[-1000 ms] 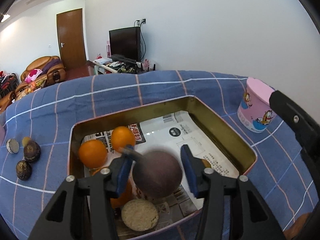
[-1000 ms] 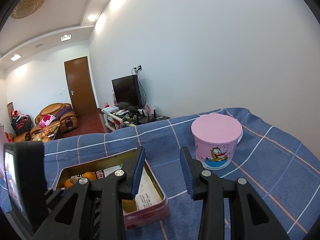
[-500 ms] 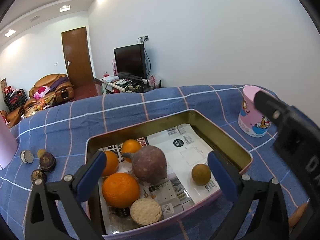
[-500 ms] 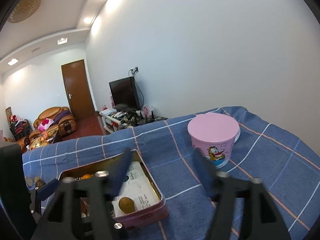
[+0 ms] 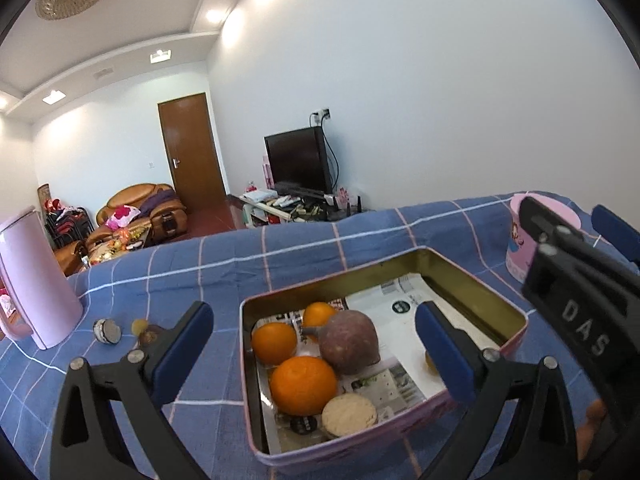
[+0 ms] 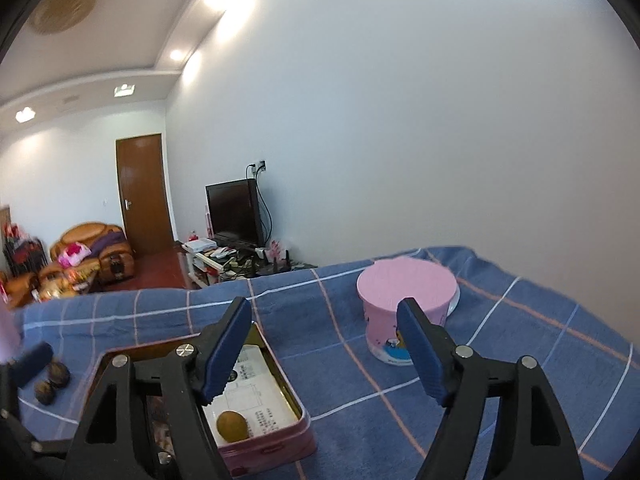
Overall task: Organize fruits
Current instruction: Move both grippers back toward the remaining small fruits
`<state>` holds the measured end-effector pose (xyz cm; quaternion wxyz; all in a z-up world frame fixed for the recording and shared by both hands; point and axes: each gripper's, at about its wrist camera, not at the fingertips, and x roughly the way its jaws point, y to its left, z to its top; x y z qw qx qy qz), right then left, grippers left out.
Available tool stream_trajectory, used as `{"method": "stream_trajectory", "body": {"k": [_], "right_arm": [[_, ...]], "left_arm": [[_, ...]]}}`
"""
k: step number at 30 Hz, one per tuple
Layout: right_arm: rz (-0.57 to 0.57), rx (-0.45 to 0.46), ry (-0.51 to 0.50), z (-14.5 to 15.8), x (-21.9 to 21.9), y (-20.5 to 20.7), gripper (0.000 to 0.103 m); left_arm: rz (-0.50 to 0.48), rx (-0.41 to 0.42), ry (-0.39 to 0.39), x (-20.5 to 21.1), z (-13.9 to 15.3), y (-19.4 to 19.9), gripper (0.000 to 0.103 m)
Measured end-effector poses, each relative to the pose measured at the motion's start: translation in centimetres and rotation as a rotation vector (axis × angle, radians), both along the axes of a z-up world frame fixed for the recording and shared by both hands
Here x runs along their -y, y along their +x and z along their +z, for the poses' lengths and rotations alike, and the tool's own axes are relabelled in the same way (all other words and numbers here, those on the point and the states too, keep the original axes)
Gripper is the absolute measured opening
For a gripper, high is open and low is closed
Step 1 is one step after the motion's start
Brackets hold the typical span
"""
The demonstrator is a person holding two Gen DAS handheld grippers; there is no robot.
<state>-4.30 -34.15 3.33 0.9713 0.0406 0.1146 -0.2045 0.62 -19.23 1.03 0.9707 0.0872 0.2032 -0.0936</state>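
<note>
Fruit left on the cloth (image 5: pixel 105 331) looks small, round and likely to roll; grip across its middle. Left gripper (image 5: pixel 316 344) and right gripper (image 6: pixel 326 354) both gape, empty, above the tin (image 5: pixel 460 266).

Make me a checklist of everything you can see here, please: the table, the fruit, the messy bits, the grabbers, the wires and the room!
Surface: blue checked cloth covers the table.
Job's things: tin lined with newspaper holds three oranges, a purple fruit, a small brown fruit and a pale round disc; dark fruits lie outside on the cloth.
Clutter: pink jug, pink cartoon tub.
Grippers: left hand-held gripper open, empty, above the tin; right hand-held gripper open, empty.
Cables: wires hang from a wall socket behind the TV.
Surroundings: brown door, sofa.
</note>
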Motion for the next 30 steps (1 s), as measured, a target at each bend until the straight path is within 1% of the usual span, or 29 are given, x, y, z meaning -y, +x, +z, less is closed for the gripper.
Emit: {"method": "stream_trajectory", "body": {"k": [4, 6, 11, 14, 19, 22, 26, 30], "right_arm": [[0.020, 0.017, 0.017, -0.2, -0.1, -0.2, 0.077], [0.012, 0.022, 0.025, -0.3, 0.0, -0.4, 0.078], [-0.005, 0.016, 0.053, -0.4, 0.5, -0.6, 0.078], [0.010, -0.012, 0.062, -0.6, 0.3, -0.5, 0.078], [0.018, -0.040, 0.010, -0.7, -1.5, -0.8, 0.078], [0.033, -0.049, -0.001, -0.7, -2.3, -1.2, 0.078], [0.035, -0.056, -0.013, -0.7, -3.3, -1.7, 0.078], [0.030, -0.064, -0.020, -0.8, -4.0, -1.9, 0.078]], "left_arm": [[0.015, -0.033, 0.017, -0.2, -0.3, 0.3, 0.103], [0.022, -0.041, 0.019, -0.4, -0.4, 0.3, 0.103], [0.014, -0.049, -0.013, -1.3, -0.5, -0.1, 0.103], [0.012, -0.048, -0.021, -1.9, -0.6, -0.6, 0.103], [0.029, -0.053, -0.060, -3.6, -0.5, -1.3, 0.103], [0.047, -0.055, -0.086, -4.9, -0.5, -1.5, 0.103], [0.064, -0.070, -0.097, -6.3, -0.6, -1.6, 0.103], [0.071, -0.068, -0.103, -7.4, -0.6, -1.8, 0.103]]}}
